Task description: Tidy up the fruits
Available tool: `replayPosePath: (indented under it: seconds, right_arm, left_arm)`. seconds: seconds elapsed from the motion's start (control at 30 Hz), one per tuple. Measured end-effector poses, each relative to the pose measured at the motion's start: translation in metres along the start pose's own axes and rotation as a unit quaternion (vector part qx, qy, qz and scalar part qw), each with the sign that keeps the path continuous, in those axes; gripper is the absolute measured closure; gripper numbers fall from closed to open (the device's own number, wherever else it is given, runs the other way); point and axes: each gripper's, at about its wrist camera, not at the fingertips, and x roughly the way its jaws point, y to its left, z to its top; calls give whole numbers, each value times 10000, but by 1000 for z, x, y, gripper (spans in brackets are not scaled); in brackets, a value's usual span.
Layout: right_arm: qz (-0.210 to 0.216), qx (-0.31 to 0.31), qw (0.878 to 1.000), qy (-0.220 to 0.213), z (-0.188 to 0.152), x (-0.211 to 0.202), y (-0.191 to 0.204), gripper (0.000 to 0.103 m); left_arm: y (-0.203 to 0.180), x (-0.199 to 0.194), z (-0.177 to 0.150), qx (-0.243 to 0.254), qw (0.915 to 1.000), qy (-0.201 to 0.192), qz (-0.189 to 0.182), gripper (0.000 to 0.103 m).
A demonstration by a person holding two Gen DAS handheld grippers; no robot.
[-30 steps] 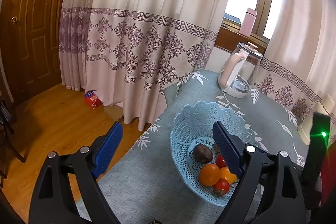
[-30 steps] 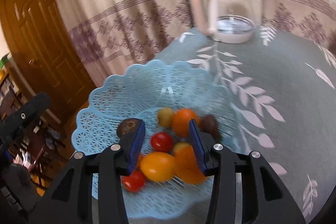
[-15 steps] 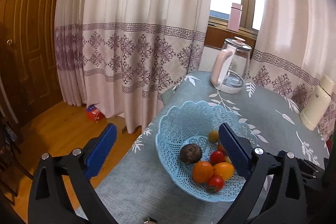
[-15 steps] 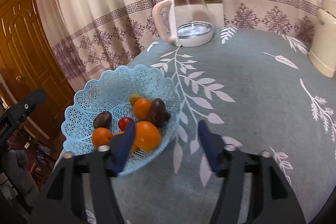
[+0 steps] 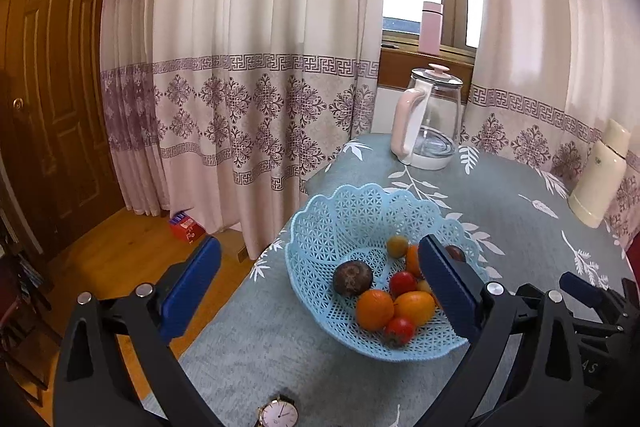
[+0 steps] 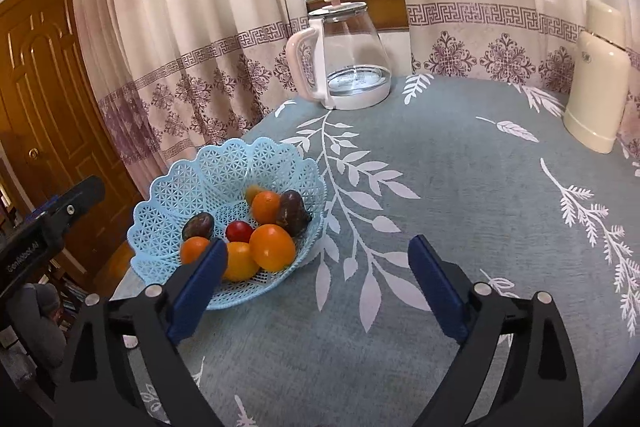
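Note:
A light blue lattice basket (image 5: 332, 227) (image 6: 224, 163) stands near the table's left edge and holds several fruits: oranges (image 5: 375, 309) (image 6: 273, 247), red tomatoes (image 5: 402, 283) (image 6: 239, 231) and dark brown fruits (image 5: 353, 277) (image 6: 295, 213). My left gripper (image 5: 320, 287) hangs open, above and in front of the basket, with nothing in it. My right gripper (image 6: 318, 285) is open too, held back to the basket's right over the cloth, empty. Part of the right tool shows at the left wrist view's lower right.
A glass kettle (image 5: 430, 123) (image 6: 346, 59) with a pink handle stands at the table's far side, a cream flask (image 5: 598, 179) (image 6: 600, 79) at the right. A wristwatch (image 5: 279, 415) lies on the cloth near me. Curtains hang behind; a wooden door (image 5: 52, 107) and floor lie left.
Both grippers have pulled back and up from the basket. The right gripper, which hung narrow over the fruits, has opened wide and withdrawn empty to the right.

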Motion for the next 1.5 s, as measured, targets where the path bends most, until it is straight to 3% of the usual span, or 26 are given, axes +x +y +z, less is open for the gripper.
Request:
replayPosePath:
  seconds: [0.4, 0.63, 1.5]
  right_arm:
    - [-319, -570, 9972, -361, -11, -25, 17, 5]
    - [-281, -725, 9966, -254, -17, -29, 21, 5]
    - [-386, -1071, 9932, -250, -22, -31, 34, 5]
  left_arm:
    - [-20, -12, -10, 314, 9995, -44, 1, 3]
    - [-34, -15, -16, 576, 9983, -54, 37, 3]
    - [-30, -14, -25, 749, 9971, 9, 162, 3]
